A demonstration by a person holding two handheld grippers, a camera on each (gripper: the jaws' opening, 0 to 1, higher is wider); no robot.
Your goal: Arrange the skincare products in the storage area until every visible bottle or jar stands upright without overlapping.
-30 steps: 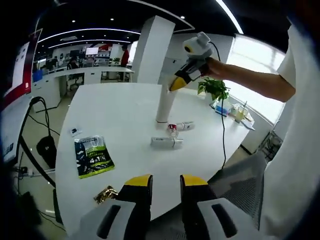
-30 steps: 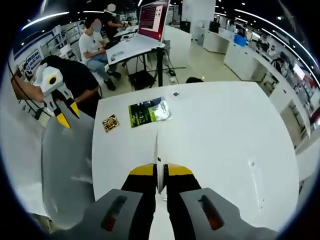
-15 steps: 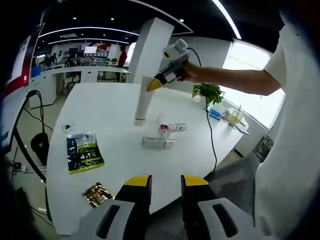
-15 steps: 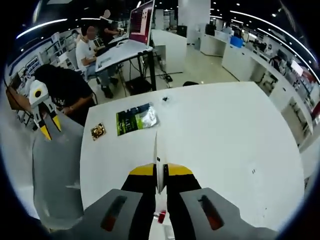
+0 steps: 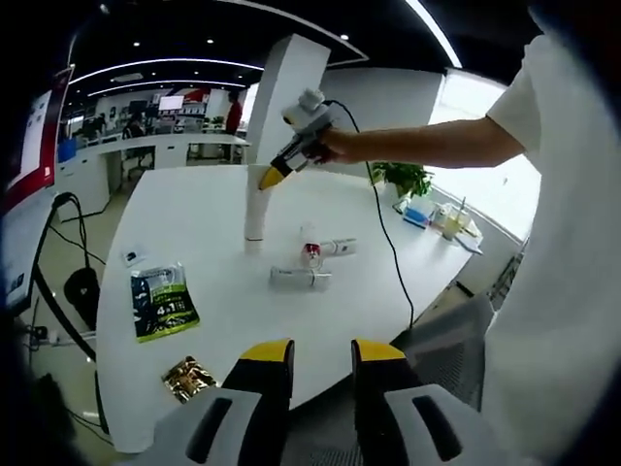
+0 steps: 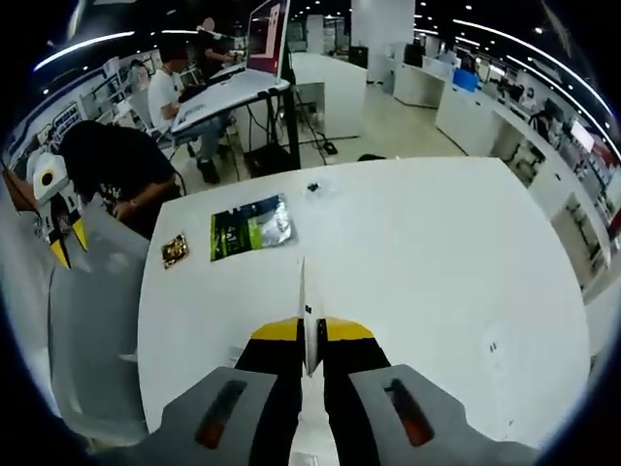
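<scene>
No lettering anywhere is clear enough to read.

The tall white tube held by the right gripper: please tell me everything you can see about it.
The tall white tube is plain, smooth and looks like plastic. It stands upright with its wider base on the white table. The right gripper is clamped on its flat top end. Two smaller tubes lie beside it, not touching it.

Round white table [image 5: 184, 209]: far half bare, open to approach. Mid-table cluster blocks the centre: tall white tube [image 5: 256, 216] standing upright, two small white bottles [image 5: 299, 279] lying just beside it. Near edge: green foil pouch [image 5: 162, 301] and small gold packet [image 5: 188, 378], well apart from cluster.
</scene>
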